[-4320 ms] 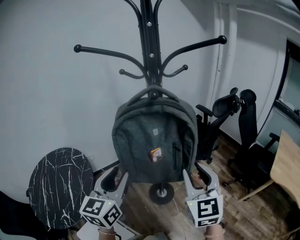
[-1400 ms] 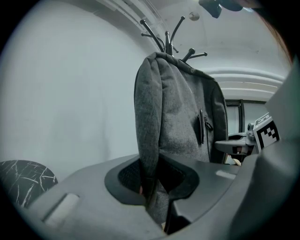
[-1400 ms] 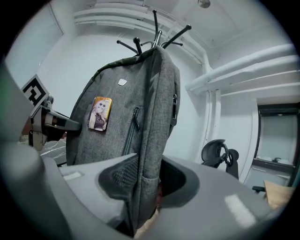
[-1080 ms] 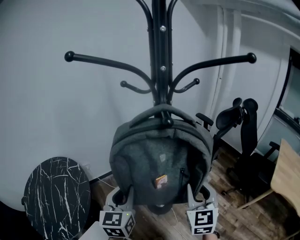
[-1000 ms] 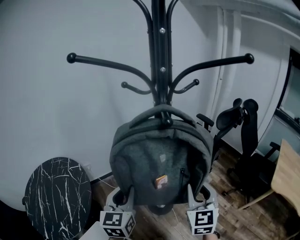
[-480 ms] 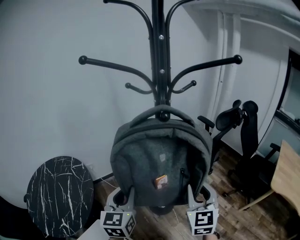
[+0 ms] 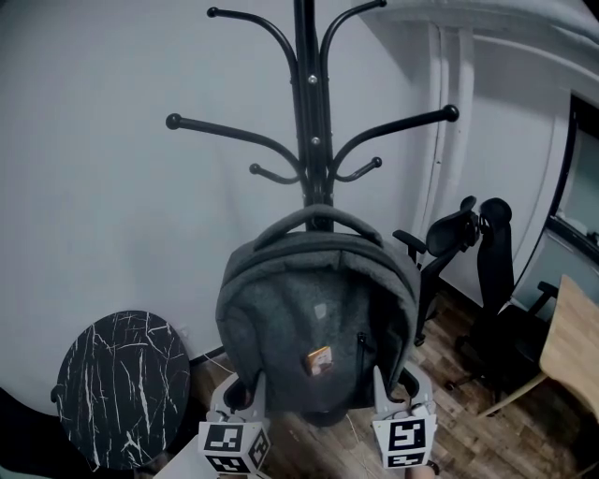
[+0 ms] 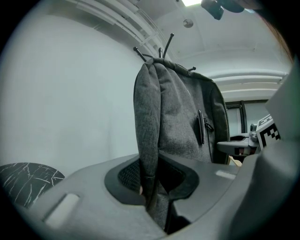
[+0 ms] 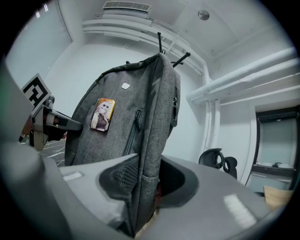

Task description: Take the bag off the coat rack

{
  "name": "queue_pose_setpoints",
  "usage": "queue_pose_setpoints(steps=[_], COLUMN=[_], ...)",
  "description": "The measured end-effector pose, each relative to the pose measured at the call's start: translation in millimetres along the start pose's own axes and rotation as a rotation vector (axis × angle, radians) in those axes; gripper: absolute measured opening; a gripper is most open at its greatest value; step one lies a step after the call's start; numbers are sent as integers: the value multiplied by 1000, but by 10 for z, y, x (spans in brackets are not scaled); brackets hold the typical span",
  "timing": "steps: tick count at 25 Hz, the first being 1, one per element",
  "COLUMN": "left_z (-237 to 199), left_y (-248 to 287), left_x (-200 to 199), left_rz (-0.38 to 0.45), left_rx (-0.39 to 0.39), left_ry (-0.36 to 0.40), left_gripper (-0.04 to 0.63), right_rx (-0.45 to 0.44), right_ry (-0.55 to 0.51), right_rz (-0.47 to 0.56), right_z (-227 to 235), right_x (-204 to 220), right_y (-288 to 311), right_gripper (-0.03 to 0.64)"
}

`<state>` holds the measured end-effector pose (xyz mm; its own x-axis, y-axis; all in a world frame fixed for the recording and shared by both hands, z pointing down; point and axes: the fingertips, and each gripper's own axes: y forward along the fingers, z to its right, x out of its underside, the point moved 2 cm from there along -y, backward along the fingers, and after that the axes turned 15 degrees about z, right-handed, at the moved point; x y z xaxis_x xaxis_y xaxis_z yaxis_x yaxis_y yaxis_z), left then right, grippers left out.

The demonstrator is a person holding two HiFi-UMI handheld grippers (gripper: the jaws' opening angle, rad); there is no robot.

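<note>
So that the handle (image 7: 318,216) can clear the coat rack (image 7: 306,112) at upper centre, we clamp the left gripper (image 7: 245,389) and right gripper (image 7: 397,387) on the lower sides of the bag (image 7: 314,309).

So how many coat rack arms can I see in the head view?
6. Upper left arm, upper right arm, long left arm, long right arm, short left arm, short right arm. More may hide behind the bag.

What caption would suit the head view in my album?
Left gripper and right gripper clamp the lower edges of a grey fabric backpack before a black metal coat rack.
</note>
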<state>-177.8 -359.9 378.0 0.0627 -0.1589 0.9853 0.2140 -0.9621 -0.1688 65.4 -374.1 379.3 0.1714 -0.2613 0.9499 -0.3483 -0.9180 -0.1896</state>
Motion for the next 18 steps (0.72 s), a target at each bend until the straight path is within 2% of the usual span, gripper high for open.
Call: queue_pose_setpoints(steps=[18], left_z=[239], left_y=[-543], left_x=[-98], left_rz=[27], left_rx=[-42], left_ry=[14], left_gripper=[74], right_rx=[-41], right_ry=[-11], right_rz=[43], right_z=[-34], right_x=[-138], right_y=[-481], right_gripper=[109])
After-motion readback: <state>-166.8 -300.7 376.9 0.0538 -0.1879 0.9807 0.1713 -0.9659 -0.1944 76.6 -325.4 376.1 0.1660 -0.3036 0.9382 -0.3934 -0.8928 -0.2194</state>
